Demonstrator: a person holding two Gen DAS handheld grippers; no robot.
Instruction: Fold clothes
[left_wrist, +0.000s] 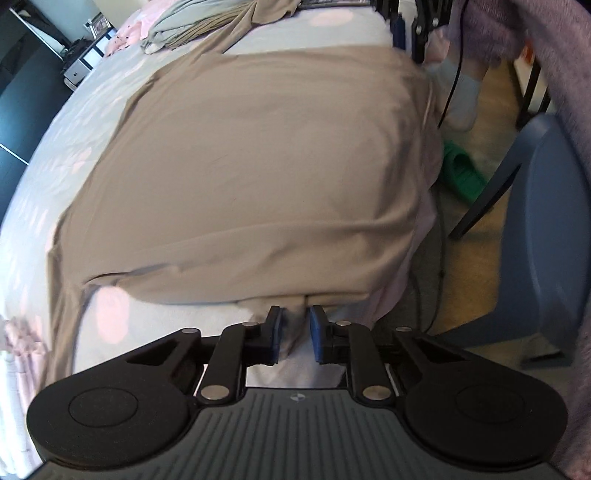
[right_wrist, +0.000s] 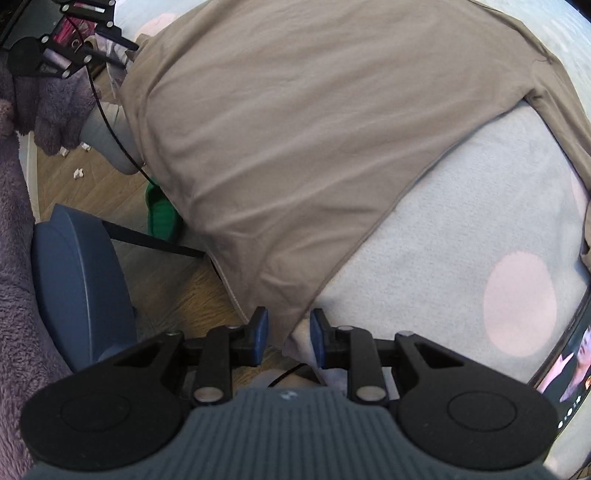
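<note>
A beige garment (left_wrist: 251, 155) lies spread flat on a bed with a pale grey, pink-spotted blanket (left_wrist: 44, 166). Its near edge hangs over the bedside. My left gripper (left_wrist: 296, 325) points down at that hem, and a small pinched fold of the beige cloth sits between its blue pads. In the right wrist view the same garment (right_wrist: 295, 129) runs diagonally across the blanket (right_wrist: 461, 221). My right gripper (right_wrist: 289, 328) is shut on its lower corner. The left gripper's black body (right_wrist: 74, 44) shows at the far corner.
A blue chair (left_wrist: 546, 229) (right_wrist: 81, 266) stands close beside the bed on the wooden floor. A green slipper (left_wrist: 461, 173) and a person's socked foot (left_wrist: 461, 99) are next to it. More clothes (left_wrist: 192, 26) are piled at the bed's far end. A lit screen (right_wrist: 569, 365) lies by the blanket.
</note>
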